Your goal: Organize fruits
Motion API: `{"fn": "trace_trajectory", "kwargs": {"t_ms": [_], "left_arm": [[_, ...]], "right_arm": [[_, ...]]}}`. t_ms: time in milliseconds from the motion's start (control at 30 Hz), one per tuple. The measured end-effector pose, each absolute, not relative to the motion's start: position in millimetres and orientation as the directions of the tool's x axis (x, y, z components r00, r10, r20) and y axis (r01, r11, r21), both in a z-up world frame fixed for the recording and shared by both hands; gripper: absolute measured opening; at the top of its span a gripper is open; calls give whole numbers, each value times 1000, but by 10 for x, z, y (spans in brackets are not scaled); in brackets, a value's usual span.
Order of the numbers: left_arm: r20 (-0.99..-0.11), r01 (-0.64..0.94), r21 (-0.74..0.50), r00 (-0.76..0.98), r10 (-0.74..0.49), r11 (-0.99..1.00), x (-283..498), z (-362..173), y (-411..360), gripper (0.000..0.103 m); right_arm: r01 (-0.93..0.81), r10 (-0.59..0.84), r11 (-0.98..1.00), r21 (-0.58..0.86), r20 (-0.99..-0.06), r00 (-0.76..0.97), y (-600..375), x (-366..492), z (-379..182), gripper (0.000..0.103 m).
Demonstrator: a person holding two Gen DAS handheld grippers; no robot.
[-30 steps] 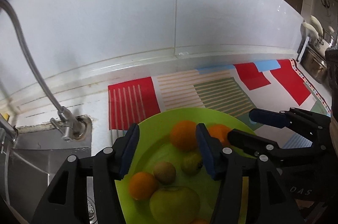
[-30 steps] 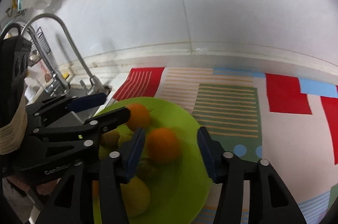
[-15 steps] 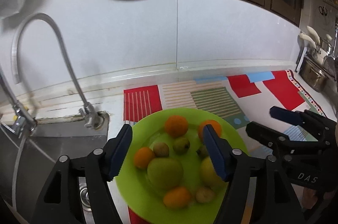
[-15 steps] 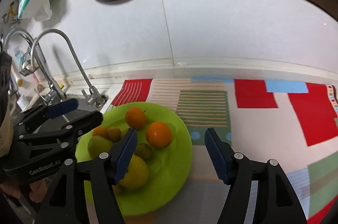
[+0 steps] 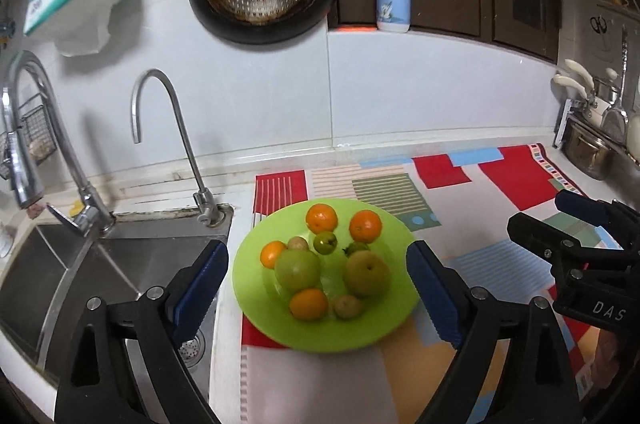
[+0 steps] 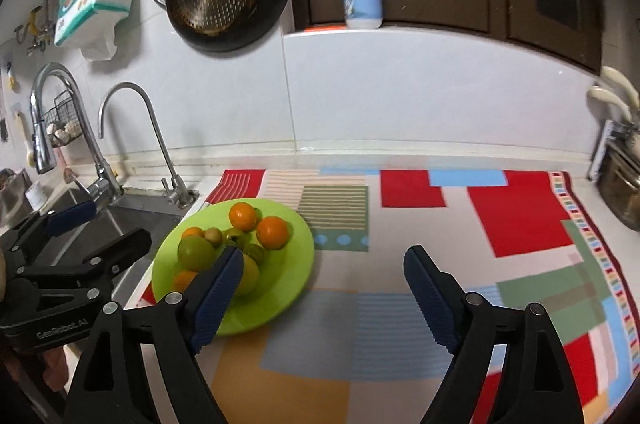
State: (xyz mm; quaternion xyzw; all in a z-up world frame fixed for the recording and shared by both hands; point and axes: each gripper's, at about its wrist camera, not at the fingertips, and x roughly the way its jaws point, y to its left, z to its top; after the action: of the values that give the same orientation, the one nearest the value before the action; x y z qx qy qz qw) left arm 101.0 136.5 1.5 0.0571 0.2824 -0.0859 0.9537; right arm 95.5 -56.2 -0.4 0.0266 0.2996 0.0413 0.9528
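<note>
On the patchwork mat (image 5: 460, 224) beside the sink (image 5: 80, 264): green plate (image 5: 396, 308) with all the fruit on it. A second ago both grippers were low over the plate, each with an orange between its pads; now both are pulled back and the whole plate shows. Left gripper (image 5: 316, 292): jaws have just been opening, stand wide, nothing between them. Right gripper (image 6: 322, 294): the same, empty. Two green apples (image 5: 297, 268) at plate centre; oranges (image 5: 321, 218) at 12, 1, 6 and 9 o'clock. Lettering "DAS" and "GenRobot.AI" on the gripper bodies.
</note>
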Motion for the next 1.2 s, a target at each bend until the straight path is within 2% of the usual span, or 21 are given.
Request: {"fn": "trace_trajectory", "kwargs": {"t_ms": [600, 1200], "left_arm": [[-474, 145, 66, 875, -97, 987, -120, 329, 1152, 102], [-453, 117, 73, 888, -71, 991, -896, 408, 1024, 103]], "right_arm": [[-82, 97, 995, 53, -491, 866, -838, -137, 285, 86], [-69, 84, 996, 50, -479, 874, -1008, -930, 367, 86]]}}
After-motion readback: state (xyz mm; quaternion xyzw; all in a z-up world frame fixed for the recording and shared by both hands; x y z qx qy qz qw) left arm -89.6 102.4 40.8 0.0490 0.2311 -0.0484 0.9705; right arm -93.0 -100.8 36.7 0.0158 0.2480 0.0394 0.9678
